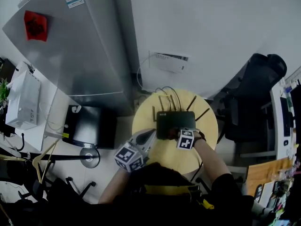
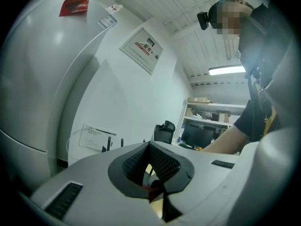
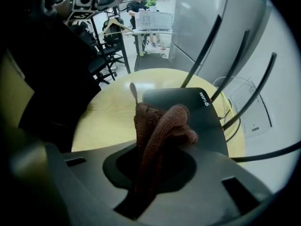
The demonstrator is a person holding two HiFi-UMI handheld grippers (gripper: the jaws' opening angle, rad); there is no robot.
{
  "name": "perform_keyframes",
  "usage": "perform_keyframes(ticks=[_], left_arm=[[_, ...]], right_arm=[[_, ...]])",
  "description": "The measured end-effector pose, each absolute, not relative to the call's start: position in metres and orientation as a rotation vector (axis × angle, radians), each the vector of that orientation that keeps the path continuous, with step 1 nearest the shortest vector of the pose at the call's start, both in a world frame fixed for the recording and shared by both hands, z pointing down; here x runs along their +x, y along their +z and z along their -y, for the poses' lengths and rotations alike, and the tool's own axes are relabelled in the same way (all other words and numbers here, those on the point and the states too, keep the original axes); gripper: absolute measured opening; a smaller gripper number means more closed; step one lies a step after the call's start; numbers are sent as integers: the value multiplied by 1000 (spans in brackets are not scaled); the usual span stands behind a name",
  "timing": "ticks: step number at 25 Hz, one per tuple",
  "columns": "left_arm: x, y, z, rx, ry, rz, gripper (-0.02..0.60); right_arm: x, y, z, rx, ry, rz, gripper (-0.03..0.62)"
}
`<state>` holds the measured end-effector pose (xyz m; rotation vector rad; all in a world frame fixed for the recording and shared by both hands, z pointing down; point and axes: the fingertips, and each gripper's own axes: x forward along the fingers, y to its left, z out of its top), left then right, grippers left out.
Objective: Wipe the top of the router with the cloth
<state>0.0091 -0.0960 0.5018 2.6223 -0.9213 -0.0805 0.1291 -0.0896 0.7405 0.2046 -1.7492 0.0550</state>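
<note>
A black router (image 1: pixel 175 122) with several raised antennas sits on the round yellow table (image 1: pixel 207 121). In the right gripper view the router (image 3: pixel 195 108) lies just ahead, marked WIFI 6. My right gripper (image 3: pixel 143 173) is shut on a brown knitted cloth (image 3: pixel 162 126), which bunches up over the router's near edge. From the head view, the right gripper (image 1: pixel 176 134) is at the router's front edge. My left gripper (image 1: pixel 150 133) hovers at the table's left rim beside the router. Its jaws (image 2: pixel 155 186) are shut and hold nothing.
A tall grey cabinet (image 1: pixel 80 46) stands behind the table on the left. A white wall box (image 1: pixel 169 61) with cables is behind the router. A black office chair (image 1: pixel 256 79) is at the right, a black case (image 1: pixel 89 126) on the floor at the left.
</note>
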Motion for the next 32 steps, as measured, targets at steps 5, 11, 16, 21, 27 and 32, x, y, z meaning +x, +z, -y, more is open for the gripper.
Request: perform_keyframes(ticks=[5, 11, 16, 21, 27, 32], left_arm=[[24, 502, 101, 2644, -59, 857, -9], [44, 503, 103, 2662, -46, 800, -9], [50, 502, 103, 2648, -57, 807, -9], [33, 508, 109, 2630, -41, 877, -9], [17, 506, 109, 2601, -35, 950, -9], [0, 507, 110, 2563, -15, 1036, -9]], right_arm=[[126, 739, 81, 246, 65, 1785, 64], [128, 747, 62, 215, 137, 1797, 64], [134, 740, 42, 42, 53, 1815, 63], [140, 698, 129, 388, -220, 1946, 63], [163, 693, 204, 534, -514, 1706, 63], [173, 700, 231, 625, -496, 1566, 63]])
